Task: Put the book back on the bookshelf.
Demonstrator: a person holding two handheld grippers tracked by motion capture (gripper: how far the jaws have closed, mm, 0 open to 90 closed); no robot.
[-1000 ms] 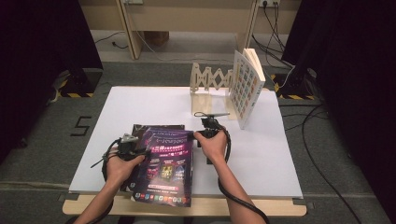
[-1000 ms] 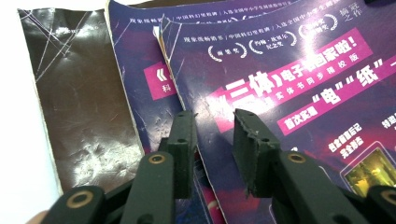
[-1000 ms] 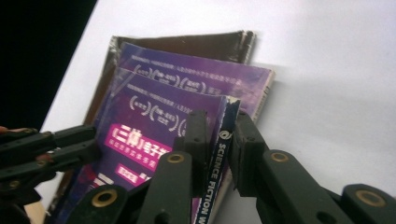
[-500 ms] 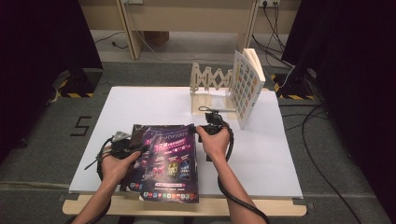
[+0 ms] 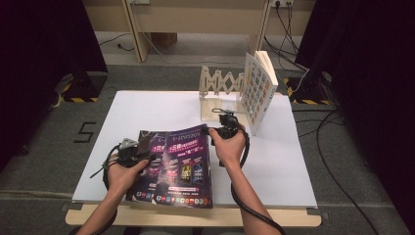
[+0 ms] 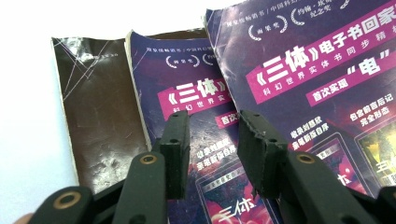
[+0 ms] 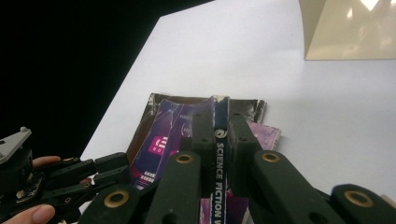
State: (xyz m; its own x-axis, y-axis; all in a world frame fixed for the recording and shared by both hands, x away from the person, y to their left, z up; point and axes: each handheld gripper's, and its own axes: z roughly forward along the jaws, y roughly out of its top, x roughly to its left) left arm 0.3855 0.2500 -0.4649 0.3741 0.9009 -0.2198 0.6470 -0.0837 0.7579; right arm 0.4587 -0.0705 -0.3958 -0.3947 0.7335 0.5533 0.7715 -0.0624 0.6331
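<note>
High view: the person's right gripper (image 5: 219,131) held the top purple glossy paperback book (image 5: 186,164) by its spine edge, raised off the two matching books under it, near the front of the white table (image 5: 274,161). The left gripper (image 5: 143,157) rested over the lower books' left side. A wooden accordion-style book rack (image 5: 220,88) with one upright checker-covered book (image 5: 257,93) stood well apart at the back.

Left gripper view: the jaws stood part open and had just been widening, with nothing between them; beneath lay a second purple book (image 6: 182,98) and a dark brown-covered book (image 6: 100,116).

Right gripper view: the jaws were clamped narrow on the book's spine (image 7: 220,154).

Judgement: the grip was thin and at one edge only. The cover could flop open, or the book could pivot and slip, if lifted quickly. With the left jaws released, the lower books could be dragged askew.
</note>
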